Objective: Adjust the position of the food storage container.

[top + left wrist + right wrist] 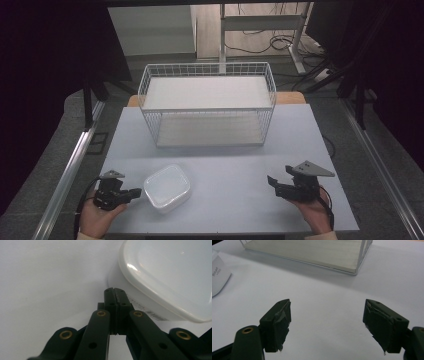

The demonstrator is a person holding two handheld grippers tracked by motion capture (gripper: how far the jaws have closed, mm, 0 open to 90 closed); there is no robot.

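Note:
A white lidded plastic container (pixel 167 187) lies on the table at the front left; in the left gripper view the container (pixel 170 275) is at the upper right, its label showing low on its side. My left gripper (pixel 136 193) is just left of it, level with the tabletop, its tips close to the container's wall. The left gripper (pixel 115 291) is shut, pads pressed together with nothing between them. My right gripper (pixel 272 183) hovers at the front right, and the right gripper (pixel 327 325) is open over bare table. An edge of the container (pixel 218 275) shows far left there.
A white wire basket (pixel 207 108) with a pale board floor stands at the middle back of the grey-white table (pixel 235 205); its near corner (pixel 361 257) shows ahead of the right gripper. Metal rails run along both sides of the table, with cables on the floor behind.

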